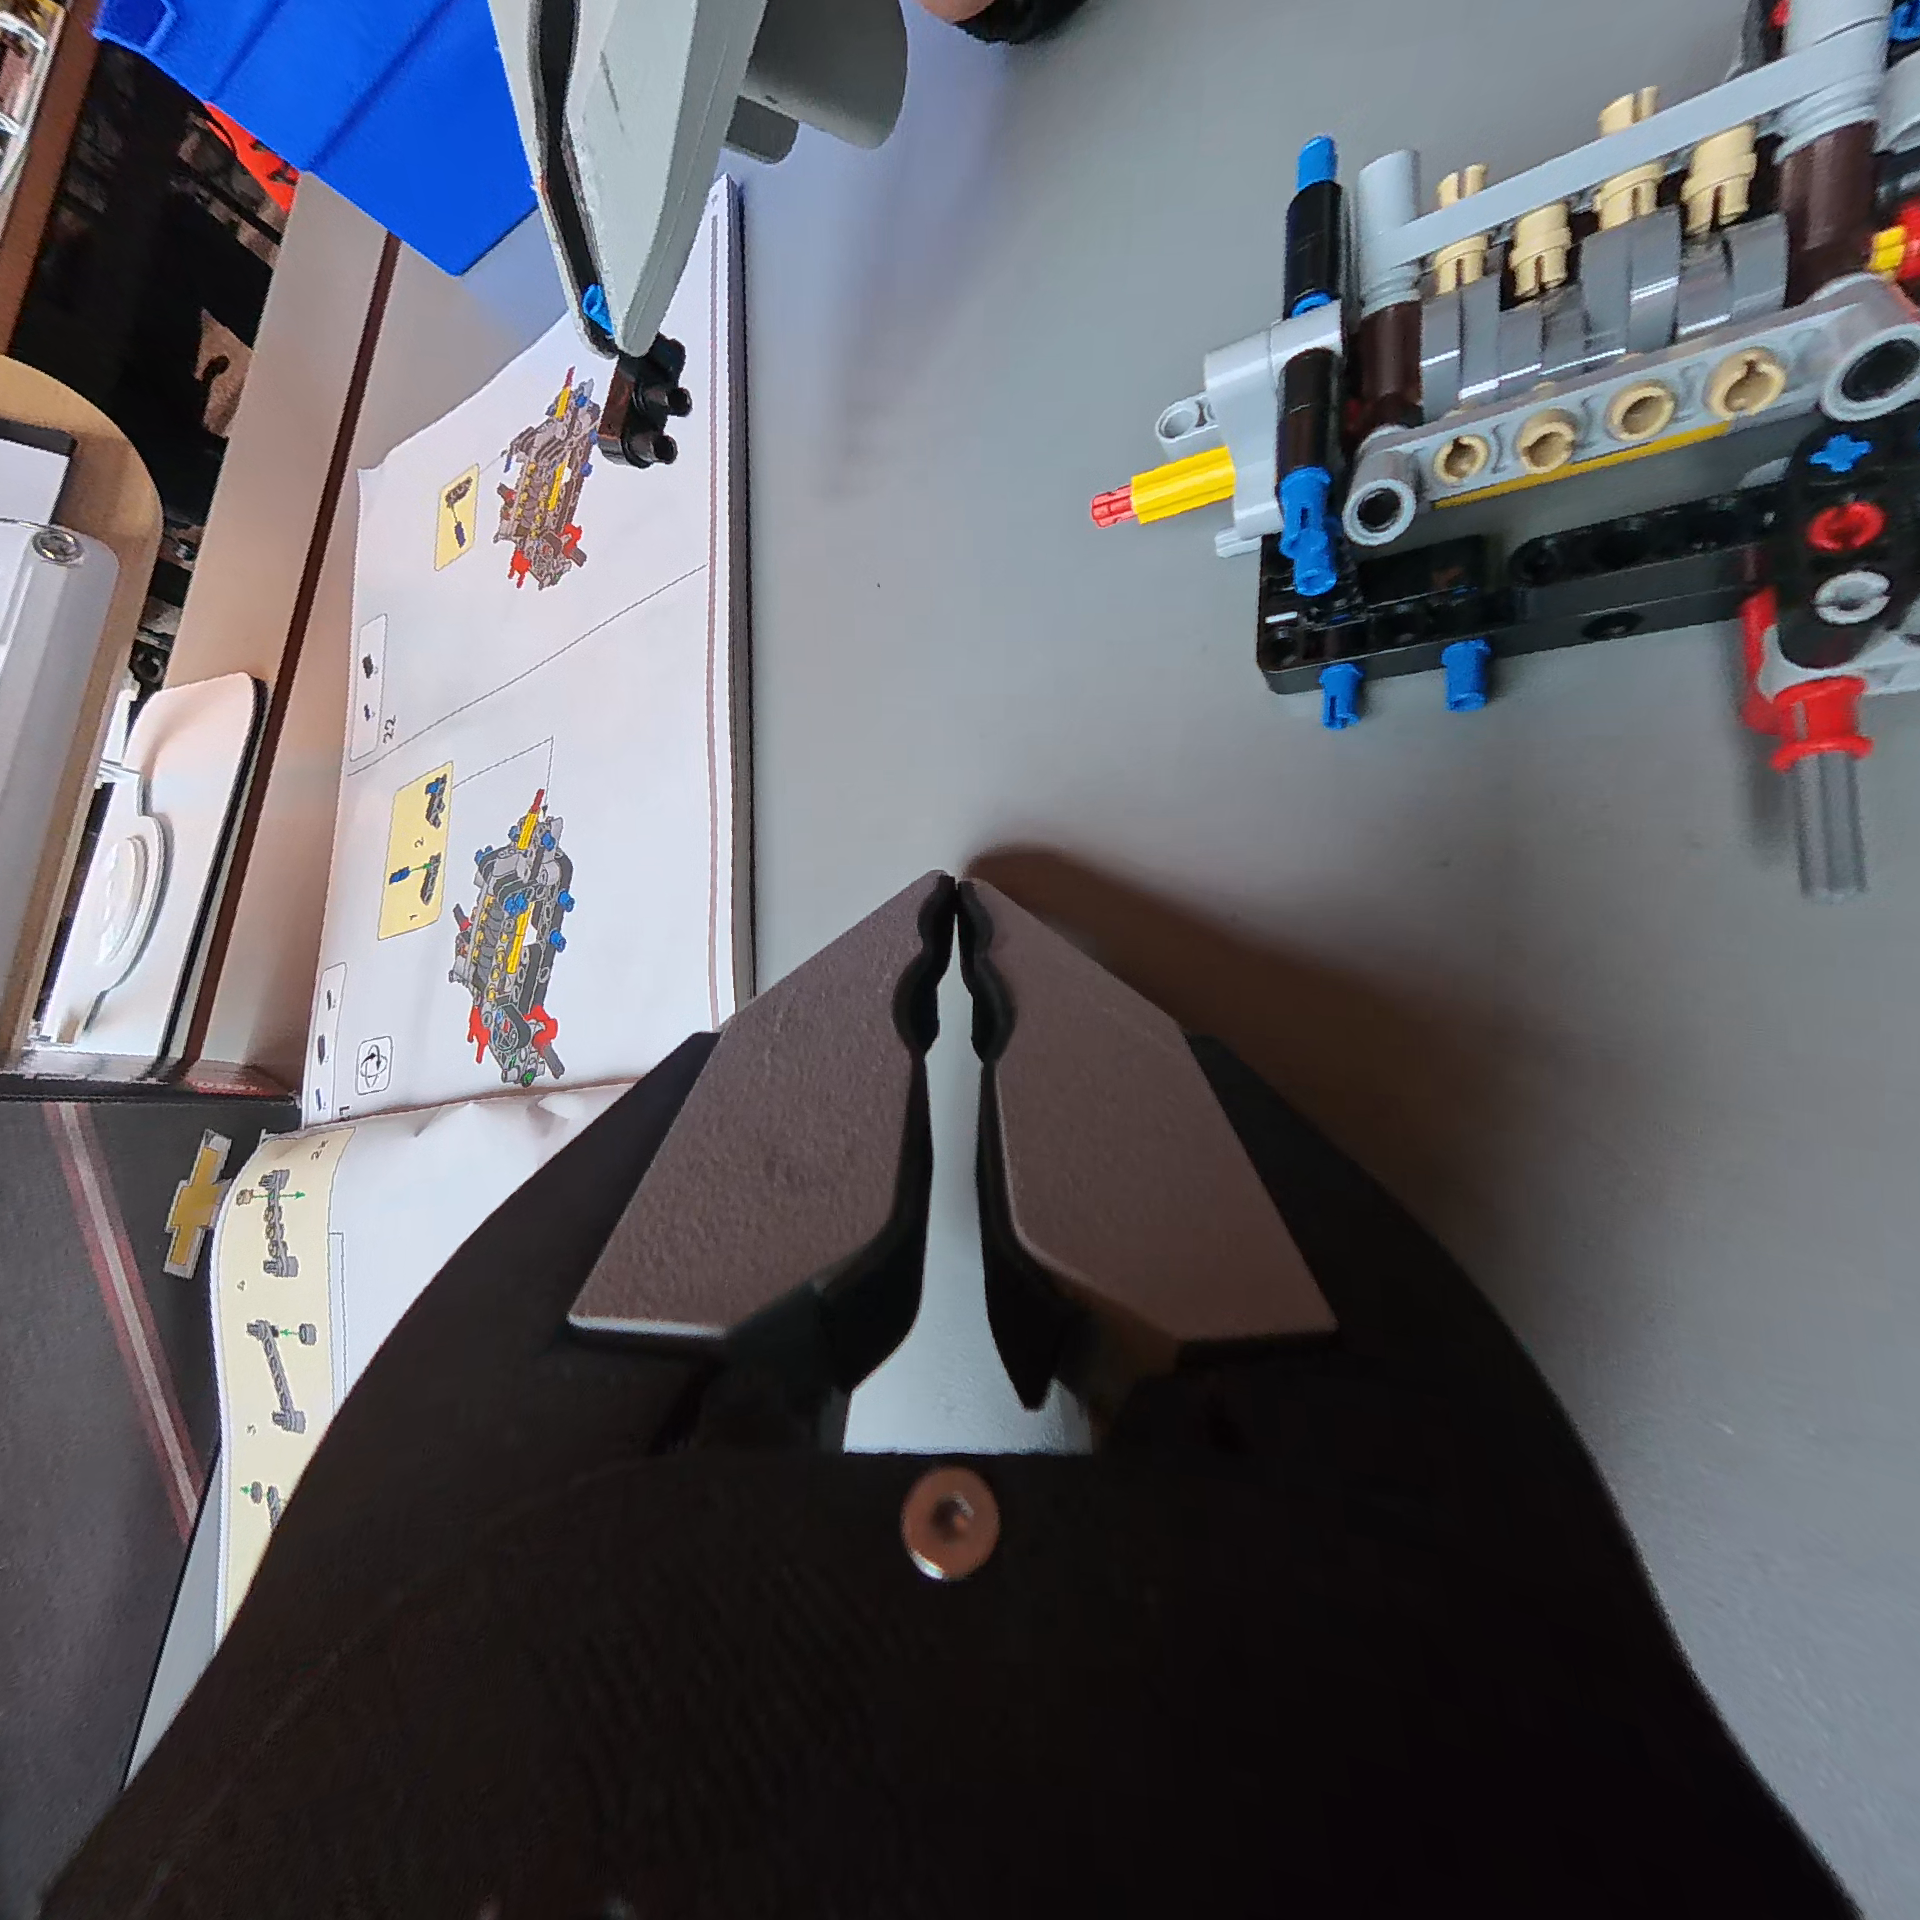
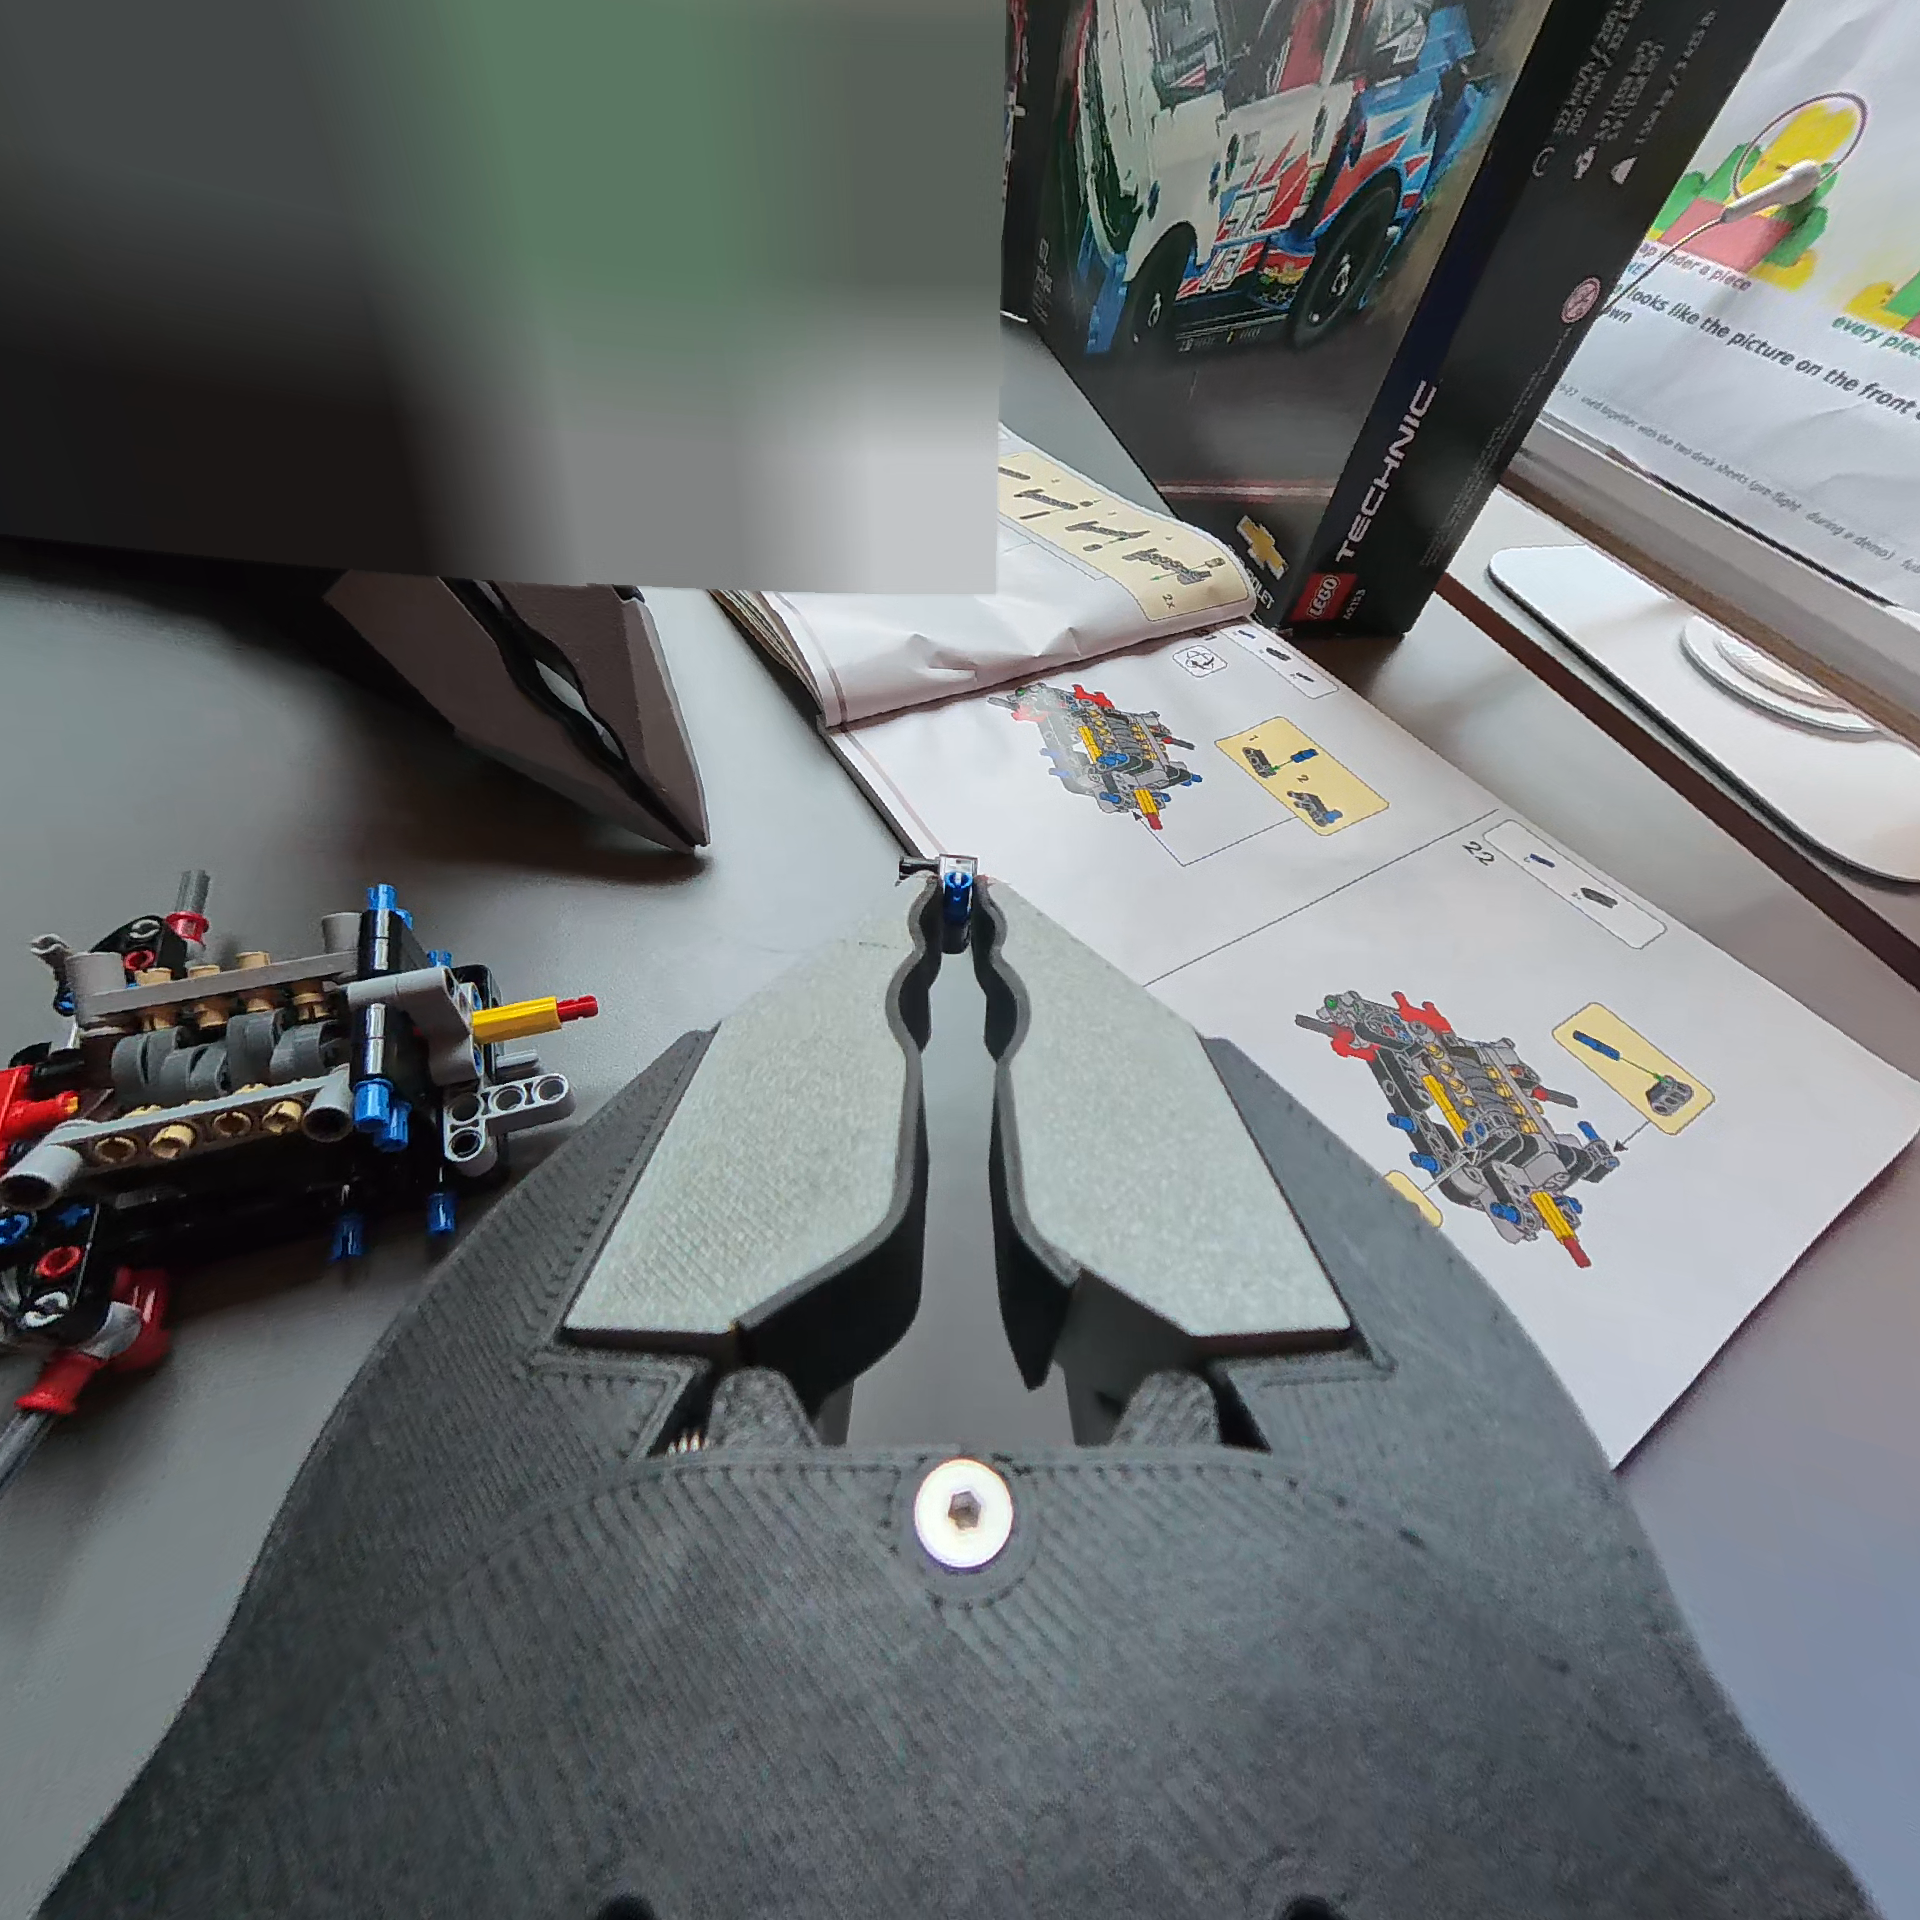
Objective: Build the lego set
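Your left gripper point(image 1: 956, 888): jaws closed tip to tip, empty, over bare grey table point(image 1: 1039, 675). Your right gripper point(image 2: 954, 894): jaws narrow, pinching a small black connector with blue pin point(image 2: 956, 891) above the instruction booklet point(image 2: 1351, 935). Partly built model point(image 2: 260, 1081) rests left of it. Only your right view shows the set's box point(image 2: 1299, 260); only your left, a blue bin point(image 1: 343, 94).

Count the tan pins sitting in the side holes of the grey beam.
4. They fill a row along the grey beam: first tan pin nearest the yellow axle, second, third, fourth. The far side may hide more.
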`<state>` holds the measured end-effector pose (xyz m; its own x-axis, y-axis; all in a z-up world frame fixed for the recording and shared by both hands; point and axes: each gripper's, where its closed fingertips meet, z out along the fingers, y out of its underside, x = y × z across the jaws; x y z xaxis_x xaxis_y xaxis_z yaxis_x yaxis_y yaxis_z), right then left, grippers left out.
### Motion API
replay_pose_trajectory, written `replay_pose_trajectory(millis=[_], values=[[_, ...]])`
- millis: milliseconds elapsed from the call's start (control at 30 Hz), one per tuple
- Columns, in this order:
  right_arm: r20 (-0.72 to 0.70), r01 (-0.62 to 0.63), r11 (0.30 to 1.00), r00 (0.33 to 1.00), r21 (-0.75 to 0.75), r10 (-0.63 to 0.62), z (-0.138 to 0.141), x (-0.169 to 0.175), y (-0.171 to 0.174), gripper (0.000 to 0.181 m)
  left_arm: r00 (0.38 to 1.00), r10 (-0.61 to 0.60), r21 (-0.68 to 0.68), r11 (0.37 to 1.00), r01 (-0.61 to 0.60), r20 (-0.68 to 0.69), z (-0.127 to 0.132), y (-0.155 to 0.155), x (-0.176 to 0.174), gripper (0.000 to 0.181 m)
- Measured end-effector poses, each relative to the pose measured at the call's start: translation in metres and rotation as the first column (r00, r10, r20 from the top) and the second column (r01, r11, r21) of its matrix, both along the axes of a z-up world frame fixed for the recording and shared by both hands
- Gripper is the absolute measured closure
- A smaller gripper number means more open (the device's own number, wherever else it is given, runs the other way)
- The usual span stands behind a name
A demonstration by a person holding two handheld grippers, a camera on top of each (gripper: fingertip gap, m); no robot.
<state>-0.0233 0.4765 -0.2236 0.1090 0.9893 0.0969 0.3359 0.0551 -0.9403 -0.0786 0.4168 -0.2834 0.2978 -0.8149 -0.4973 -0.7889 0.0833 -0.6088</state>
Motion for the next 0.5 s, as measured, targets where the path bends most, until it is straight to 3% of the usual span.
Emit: replay_pose_trajectory(millis=[33, 500], values=[[0.000, -0.001, 1.000, 1.000, 0.003, 0.001, 0.0000, -0.0002, -0.0002, 0.180, 1.000, 0.000, -0.002, 1.000, 0.000, 0.001, 0.0001, 0.0001, 0.0000, 0.181], [0.005, -0.002, 1.000, 1.000, 0.006, 0.002, -0.0007, -0.0011, -0.0006, 0.180, 1.000, 0.003, -0.010, 1.000, -0.003, 0.005, 0.0000, 0.0006, 0.0001, 0.181]])
